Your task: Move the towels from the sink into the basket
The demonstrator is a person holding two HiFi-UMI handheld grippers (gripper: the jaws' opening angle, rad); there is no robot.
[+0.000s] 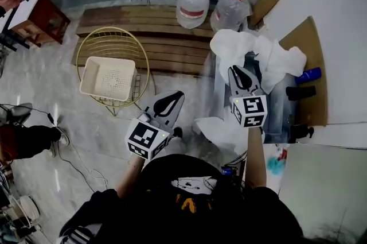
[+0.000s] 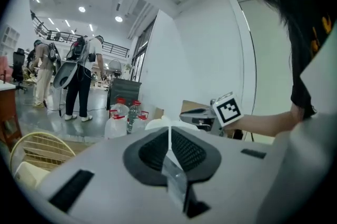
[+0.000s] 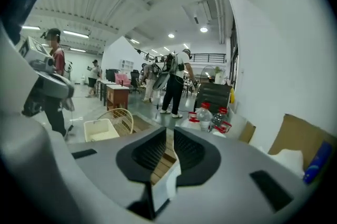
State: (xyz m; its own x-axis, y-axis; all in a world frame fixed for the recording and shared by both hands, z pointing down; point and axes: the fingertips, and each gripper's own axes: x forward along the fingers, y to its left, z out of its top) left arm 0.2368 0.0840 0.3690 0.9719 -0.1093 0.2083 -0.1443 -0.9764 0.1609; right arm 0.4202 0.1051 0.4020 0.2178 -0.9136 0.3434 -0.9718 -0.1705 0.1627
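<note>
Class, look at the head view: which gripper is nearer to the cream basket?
Left. The left gripper hangs just right of the basket; the right gripper is farther right, above the white towels.

Wire chair (image 1: pixel 112 41) carries the basket (image 1: pixel 109 79); the sink (image 1: pixel 282 115) holds white towels (image 1: pixel 252 50)

Towels (image 1: pixel 252 53) in sink (image 1: pixel 279 111), right; basket (image 1: pixel 108 77) on chair (image 1: pixel 114 36), left.

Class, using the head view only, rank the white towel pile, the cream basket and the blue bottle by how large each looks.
1. white towel pile, largest
2. cream basket
3. blue bottle, clearly the smallest
</note>
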